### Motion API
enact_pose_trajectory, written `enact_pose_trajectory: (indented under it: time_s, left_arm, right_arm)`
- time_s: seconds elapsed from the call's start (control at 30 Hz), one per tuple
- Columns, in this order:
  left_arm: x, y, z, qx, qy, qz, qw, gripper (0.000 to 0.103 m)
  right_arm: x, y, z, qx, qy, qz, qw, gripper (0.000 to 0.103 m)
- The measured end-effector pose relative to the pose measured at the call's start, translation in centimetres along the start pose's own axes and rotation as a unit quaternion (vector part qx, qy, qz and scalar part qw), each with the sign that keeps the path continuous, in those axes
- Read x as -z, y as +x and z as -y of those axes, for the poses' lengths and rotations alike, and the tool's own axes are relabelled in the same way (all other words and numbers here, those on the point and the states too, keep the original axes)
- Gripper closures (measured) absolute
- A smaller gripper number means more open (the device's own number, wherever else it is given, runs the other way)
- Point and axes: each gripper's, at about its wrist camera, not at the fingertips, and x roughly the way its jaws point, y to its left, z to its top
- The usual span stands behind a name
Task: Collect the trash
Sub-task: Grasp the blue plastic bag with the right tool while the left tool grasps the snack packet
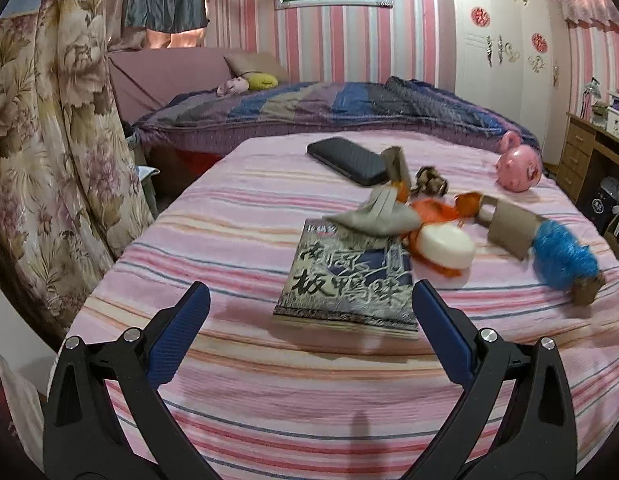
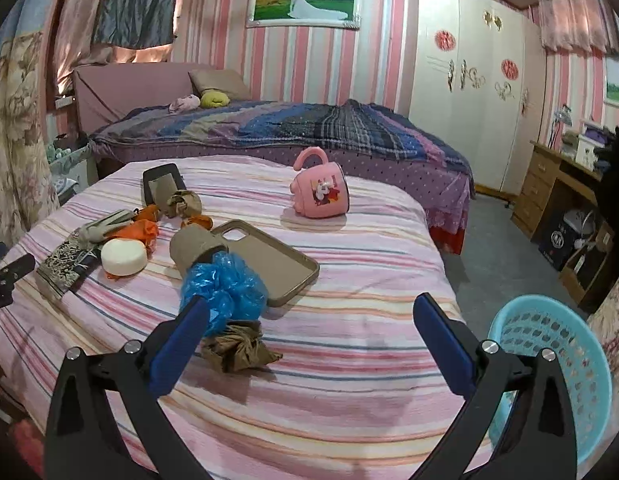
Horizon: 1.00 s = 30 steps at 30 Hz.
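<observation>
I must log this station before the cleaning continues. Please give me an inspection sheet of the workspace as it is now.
Surface: striped sheet, bare near the grippers.
Job's things: blue plastic bag, crumpled brown paper, orange wrapper, snack packet; blue basket off the table's right edge.
Clutter: phone case, pink mug on its side, white disc, black phone.
Grippers: left gripper and right gripper open, holding nothing.
Cables: nothing seen.
Surroundings: bed, wardrobe, desk.

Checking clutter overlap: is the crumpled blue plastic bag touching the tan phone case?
Touching. Right wrist view shows the crumpled blue plastic bag overlapping the near edge of the tan phone case, no gap.
</observation>
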Motion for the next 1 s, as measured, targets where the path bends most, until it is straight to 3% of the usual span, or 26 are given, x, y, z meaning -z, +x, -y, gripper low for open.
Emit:
enact_pose_trajectory:
  time_s: [0.33, 0.53, 0.6, 0.63, 0.73, 0.87, 1.0]
  left_arm:
    - [-1.0, 0.4, -0.1, -0.01, -0.006, 0.008, 0.9999, 0.005]
    - [-1.2, 0.4, -0.4, -0.011, -0.013, 0.003, 0.9998, 0.005]
    - [-1.2, 0.5, -0.4, -0.013, -0.013, 0.002, 0.9998, 0.005]
    - [-1.2, 0.6, -0.3, -0.012, -0.012, -0.001, 0.9999, 0.005]
    - [-1.0, 0.9, -0.2, -0.015, -0.007, -0.005, 0.9999, 0.005]
    - [-0.7, 1.9, -0.5, -0.011, -0.012, -0.022, 0.9996, 0.005]
    - [-0.5, 3.5, -1.3, -0.008, -0.022, -0.051, 0.9984, 0.005]
  right_arm:
    - [-0.7, 2.5, -2.4, -0.037, -0.007, -0.023, 0.999, 0.004]
    - [-0.3, 5.3, -4.1, -0.052, -0.022, -0.063, 0.996, 0.005]
    - [-0.1, 6.2, -4.8, -0.055, -0.033, -0.077, 0.995, 0.015]
    - [0.0, 6.5, -5.0, -0.058, -0.037, -0.083, 0.994, 0.028]
    - [0.2, 7.3, -5.5, -0.08, -0.036, -0.098, 0.991, 0.048]
    - [0.1, 7.2, -6.0, -0.104, -0.043, -0.088, 0.99, 0.074]
    - [-0.4, 6.1, -5.8, -0.097, -0.051, -0.06, 0.992, 0.075]
